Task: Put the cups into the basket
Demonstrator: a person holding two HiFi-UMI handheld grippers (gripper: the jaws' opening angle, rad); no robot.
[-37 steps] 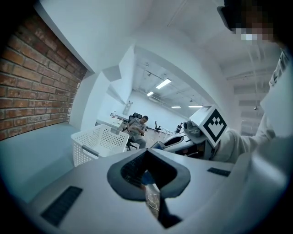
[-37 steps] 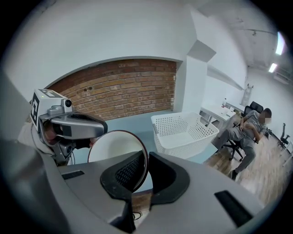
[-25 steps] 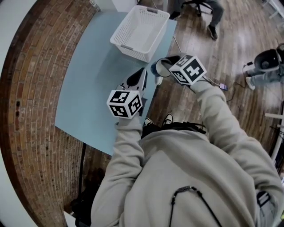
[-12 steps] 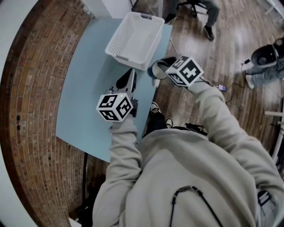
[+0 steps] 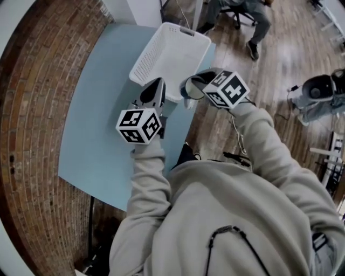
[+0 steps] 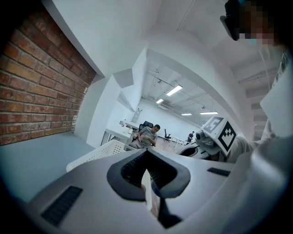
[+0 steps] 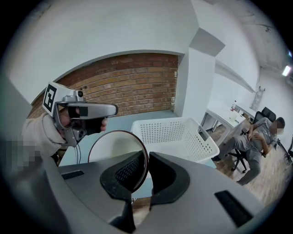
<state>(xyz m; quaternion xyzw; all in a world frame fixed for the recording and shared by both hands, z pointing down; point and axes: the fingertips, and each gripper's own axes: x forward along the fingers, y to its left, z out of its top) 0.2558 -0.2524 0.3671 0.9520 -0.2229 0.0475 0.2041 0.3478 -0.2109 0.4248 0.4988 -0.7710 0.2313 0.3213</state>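
Cup (image 5: 190, 86): one in view, held in the air at the worktop's right edge, just beside the near right corner of the basket (image 5: 148, 56).

Right gripper (image 7: 146, 157): fingers closed to a narrow gap on the cup's rim, with the thin wall pinched between them.

Left gripper (image 6: 147, 153): fingers drawn together to a thin pale slit. Whether anything lies in the slit cannot be told. In the head view its tip reaches the basket's near rim, just left of the cup.

Change against a second ago: both grippers stand nearer the basket. The left gripper's tip, then short of the near rim, now meets it. The grip on the cup is unchanged.

Surroundings: the basket stands at the far end of the pale blue worktop (image 5: 97, 108). A brick wall (image 5: 32, 108) runs along the worktop's left. A wooden floor (image 5: 275, 59) lies to the right, with a grey machine (image 5: 318, 94) on it, well apart. A seated person (image 5: 245, 13) is beyond the basket.

Obstruction: the basket's near wall stands between the cup and the basket's inside.
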